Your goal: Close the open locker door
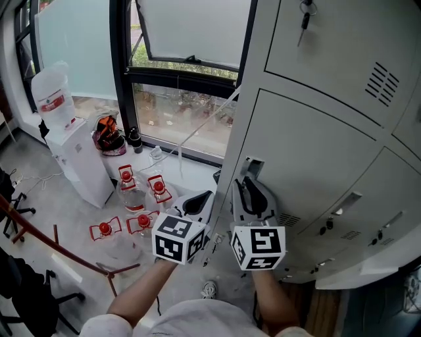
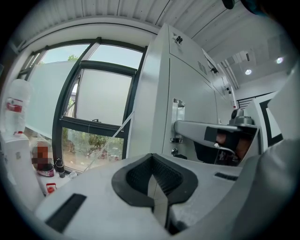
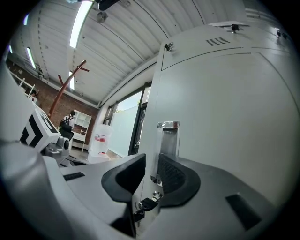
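Observation:
The grey locker door [image 1: 309, 158] sits in the middle row of the lockers, and it looks nearly flush with its neighbours. At its left edge is a chrome handle [image 1: 252, 167]. My right gripper [image 1: 250, 191] is at that edge just below the handle. In the right gripper view the jaws stand apart around the door's edge and the handle [image 3: 168, 138], and the pads are not pressing on it. A key [image 3: 140, 206] hangs in the lock beneath. My left gripper [image 1: 197, 203] hovers left of the lockers, shut and empty [image 2: 152, 180].
A window [image 1: 184, 39] fills the wall left of the lockers. On the floor below it are a white water dispenser [image 1: 75, 155] and several water bottles [image 1: 135, 197]. A red rail [image 1: 59, 247] crosses the lower left. Another key [image 1: 304, 16] hangs in the upper locker.

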A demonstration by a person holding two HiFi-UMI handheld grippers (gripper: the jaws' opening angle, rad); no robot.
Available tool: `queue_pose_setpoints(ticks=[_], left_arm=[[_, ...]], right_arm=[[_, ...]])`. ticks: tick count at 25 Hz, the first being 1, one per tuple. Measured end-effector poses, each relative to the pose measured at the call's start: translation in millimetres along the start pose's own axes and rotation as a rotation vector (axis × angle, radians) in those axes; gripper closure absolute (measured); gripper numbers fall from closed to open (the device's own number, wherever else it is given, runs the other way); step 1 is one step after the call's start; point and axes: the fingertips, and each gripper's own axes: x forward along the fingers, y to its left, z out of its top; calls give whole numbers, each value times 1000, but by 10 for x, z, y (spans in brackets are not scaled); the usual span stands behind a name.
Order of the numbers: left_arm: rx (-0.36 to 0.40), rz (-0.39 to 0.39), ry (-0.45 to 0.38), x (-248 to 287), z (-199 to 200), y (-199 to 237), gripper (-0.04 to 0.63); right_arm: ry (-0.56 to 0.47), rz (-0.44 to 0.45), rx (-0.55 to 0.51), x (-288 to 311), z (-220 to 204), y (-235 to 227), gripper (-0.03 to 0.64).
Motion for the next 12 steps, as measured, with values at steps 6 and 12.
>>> queue_pose_setpoints(ticks=[6,12], left_arm=[[3,-9,2,-77,-42,-134,591],[9,-21,12,-178,-114,-296,591]], right_arm=[[-6,12,19,-173,-12,38,549],[7,2,42,-389,-76,29,549]])
